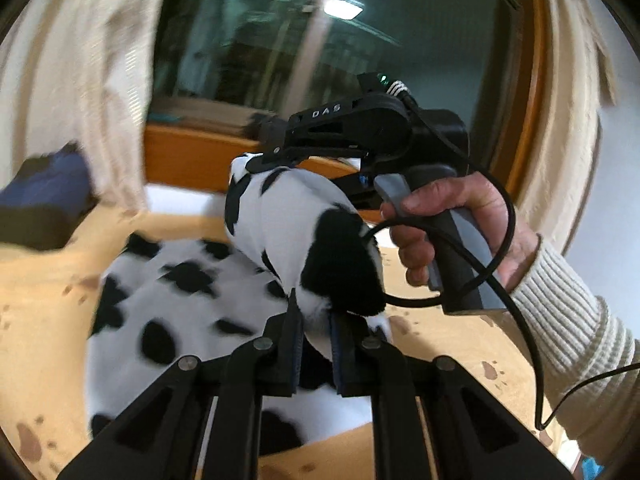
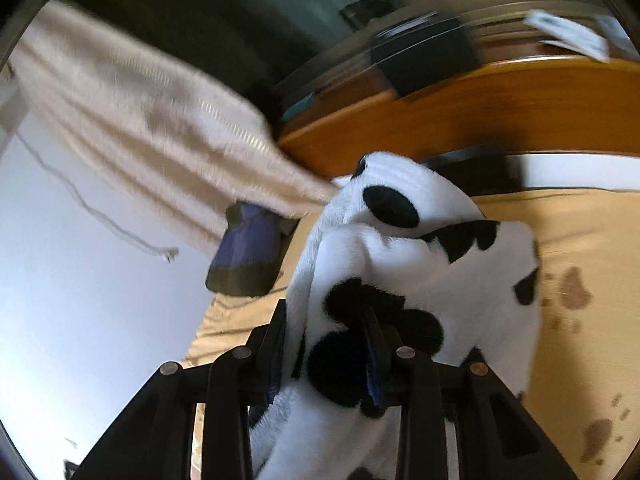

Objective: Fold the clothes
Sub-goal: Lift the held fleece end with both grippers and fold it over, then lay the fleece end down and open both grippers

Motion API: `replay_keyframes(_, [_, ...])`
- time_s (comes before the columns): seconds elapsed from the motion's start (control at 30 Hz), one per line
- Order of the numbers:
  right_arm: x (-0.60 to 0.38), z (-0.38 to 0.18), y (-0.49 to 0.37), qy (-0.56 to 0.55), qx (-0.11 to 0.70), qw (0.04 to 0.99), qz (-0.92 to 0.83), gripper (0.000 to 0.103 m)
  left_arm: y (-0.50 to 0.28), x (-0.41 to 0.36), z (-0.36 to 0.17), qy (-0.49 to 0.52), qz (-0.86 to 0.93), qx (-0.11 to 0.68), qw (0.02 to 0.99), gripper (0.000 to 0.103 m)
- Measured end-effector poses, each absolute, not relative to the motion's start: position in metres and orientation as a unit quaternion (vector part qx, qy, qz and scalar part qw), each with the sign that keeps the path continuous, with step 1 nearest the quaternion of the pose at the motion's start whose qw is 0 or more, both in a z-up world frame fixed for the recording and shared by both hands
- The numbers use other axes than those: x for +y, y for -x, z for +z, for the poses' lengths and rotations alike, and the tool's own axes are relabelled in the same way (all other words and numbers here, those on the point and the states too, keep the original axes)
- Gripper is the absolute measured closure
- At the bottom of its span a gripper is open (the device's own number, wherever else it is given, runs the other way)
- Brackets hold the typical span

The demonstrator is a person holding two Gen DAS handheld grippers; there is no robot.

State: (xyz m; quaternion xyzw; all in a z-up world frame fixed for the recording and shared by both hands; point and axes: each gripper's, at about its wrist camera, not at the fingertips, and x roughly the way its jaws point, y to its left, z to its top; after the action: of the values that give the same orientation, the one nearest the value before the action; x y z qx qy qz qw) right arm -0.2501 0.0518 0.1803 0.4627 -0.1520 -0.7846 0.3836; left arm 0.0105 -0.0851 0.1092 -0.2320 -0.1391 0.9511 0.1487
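Spotted fleece garment [image 1: 256, 264] is pinched by L gripper [image 1: 316, 344] & R gripper [image 2: 328, 344], lifted off bed [image 1: 48, 300]. Thick pile could slip from R jaws, so fold edge would be dropped, esp. at far end.

Both grippers' jaws pinch the spotted fleece garment [image 1: 280, 216].

Dark window [image 1: 320, 32], beige curtains [image 1: 80, 80], perhaps a wooden headboard [image 2: 500, 100].

Bright indoor light, heavy motion blur, fisheye bending at edges.
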Motion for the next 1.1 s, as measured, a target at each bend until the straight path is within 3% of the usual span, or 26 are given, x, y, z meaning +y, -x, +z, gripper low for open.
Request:
replay_keyframes(0.07, [0.024,0.174,0.247,-0.473,-0.140,0.392,-0.777,0.087,-0.015,-0.101,0.101,0.236,0.949,-0.156,0.142,0.089])
replay_keyframes(0.17, [-0.008,0.162,0.243,-0.488,-0.118,0.400,-0.766,0.094,-0.019,-0.120,0.090,0.243,0.943,-0.180,0.139,0.089])
replay_keyframes(0.47, [-0.027,0.155,0.232,-0.499,-0.124,0.421,-0.748,0.091,-0.014,-0.147,0.056,0.301,0.902,-0.250,0.185,0.089])
replay_keyframes(0.57, [-0.001,0.169,0.216,-0.456,-0.091,0.407,-0.787,0.070,-0.013,-0.166,0.047,0.312,0.874,-0.304,0.214,0.086])
replay_keyframes(0.6, [0.009,0.173,0.206,-0.433,-0.070,0.397,-0.806,0.043,-0.014,-0.174,0.047,0.311,0.870,-0.317,0.216,0.082])
replay_keyframes(0.63, [0.019,0.177,0.196,-0.409,-0.049,0.386,-0.825,0.015,-0.016,-0.182,0.047,0.309,0.866,-0.329,0.216,0.064])
replay_keyframes(0.67, [0.033,0.179,0.180,-0.379,-0.025,0.369,-0.848,0.010,-0.016,-0.192,0.048,0.305,0.861,-0.346,0.215,0.043])
replay_keyframes(0.73, [0.056,0.181,0.151,-0.324,0.020,0.335,-0.884,0.009,-0.016,-0.212,0.051,0.295,0.850,-0.382,0.210,0.022])
replay_keyframes(0.97, [0.036,0.143,0.038,-0.174,0.245,0.300,-0.905,0.009,0.013,-0.256,0.077,0.295,0.824,-0.433,0.219,0.018])
replay_keyframes(1.1, [0.001,0.113,-0.001,-0.124,0.324,0.314,-0.884,0.009,0.051,-0.250,0.082,0.345,0.791,-0.439,0.250,0.012])
